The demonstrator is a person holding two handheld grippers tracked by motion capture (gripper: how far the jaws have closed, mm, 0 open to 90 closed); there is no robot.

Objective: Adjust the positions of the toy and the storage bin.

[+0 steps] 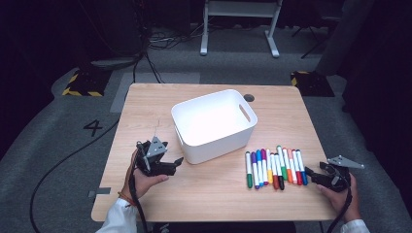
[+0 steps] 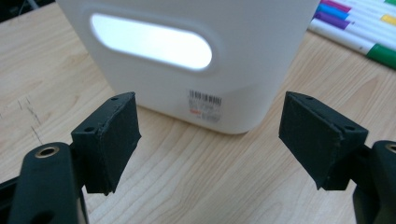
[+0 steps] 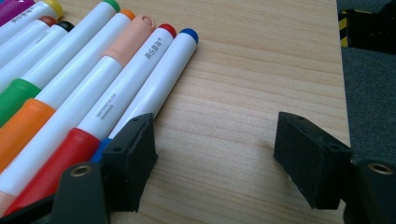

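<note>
A white plastic bin [image 1: 214,124] with handle slots stands at the table's middle. To its right, several coloured markers [image 1: 274,167] lie side by side in a row. My left gripper [image 1: 176,162] rests on the table just left of the bin, open and empty. In the left gripper view the gripper [image 2: 212,140] faces the bin's [image 2: 187,60] end wall, which carries a barcode label [image 2: 205,105]. My right gripper [image 1: 311,174] sits just right of the marker row, open. In the right gripper view the gripper's [image 3: 215,158] left jaw stands beside the blue-capped marker [image 3: 159,84].
The wooden table [image 1: 214,189] has bare wood in front of the bin and markers. Its right edge [image 3: 343,70] lies close beside my right gripper, with grey floor beyond. A white frame [image 1: 240,24] and cables stand on the floor behind the table.
</note>
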